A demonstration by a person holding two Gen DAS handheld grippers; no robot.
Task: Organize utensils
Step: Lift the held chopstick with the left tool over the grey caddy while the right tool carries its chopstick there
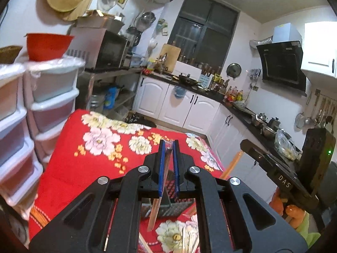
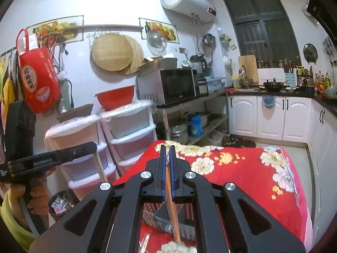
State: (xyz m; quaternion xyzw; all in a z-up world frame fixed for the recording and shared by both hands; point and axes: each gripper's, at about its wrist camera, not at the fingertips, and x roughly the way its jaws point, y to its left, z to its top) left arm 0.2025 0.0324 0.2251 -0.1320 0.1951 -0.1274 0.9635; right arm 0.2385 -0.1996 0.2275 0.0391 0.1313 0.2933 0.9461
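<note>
My left gripper (image 1: 169, 142) is shut on a wrapped pair of chopsticks (image 1: 157, 206) that hangs down between its blue pads over the grey mesh utensil holder (image 1: 168, 208) on the red floral tablecloth (image 1: 84, 168). My right gripper (image 2: 167, 147) is shut on a wooden pair of chopsticks (image 2: 173, 217) in a clear wrapper, hanging down over the same mesh holder (image 2: 162, 219). Several loose wrapped chopsticks (image 1: 189, 242) lie on the cloth near the front edge. Each gripper shows at the side of the other's view.
White plastic drawer towers (image 2: 130, 135) with a red bowl (image 2: 115, 99) on top stand left of the table. A shelf with a microwave (image 2: 168, 86) and white kitchen cabinets (image 2: 271, 118) lie beyond. The other handheld device (image 1: 280, 168) is at the right.
</note>
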